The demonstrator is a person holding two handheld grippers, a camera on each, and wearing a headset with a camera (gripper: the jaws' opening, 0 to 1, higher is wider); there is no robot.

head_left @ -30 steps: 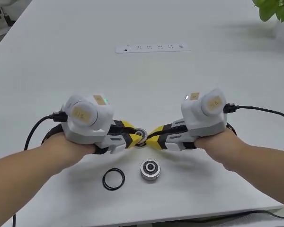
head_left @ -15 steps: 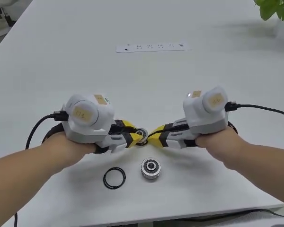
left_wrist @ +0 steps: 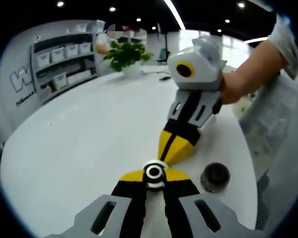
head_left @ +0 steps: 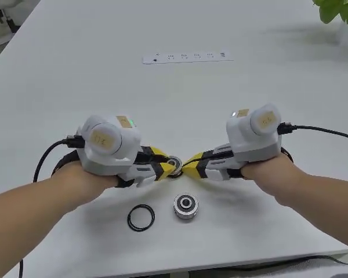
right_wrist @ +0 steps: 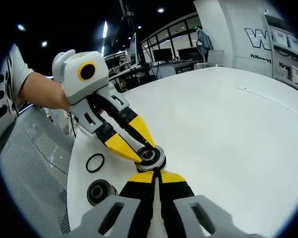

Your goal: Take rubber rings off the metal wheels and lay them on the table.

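white table [head_left: 162, 98] below, left tool [left_wrist: 154, 178] clamps wheel [right_wrist: 152, 156], right tool [right_wrist: 155, 174] nips it.

Jaws hide most of the held wheel [head_left: 173, 165]

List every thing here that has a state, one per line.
left gripper: shut on the held wheel.
right gripper: jaws closed, tips at that wheel's rim.
held wheel: clamped, rubber ring on.
second wheel: lying flat on the table, rim looks bare.
loose ring: off, flat on the table beside the second wheel.
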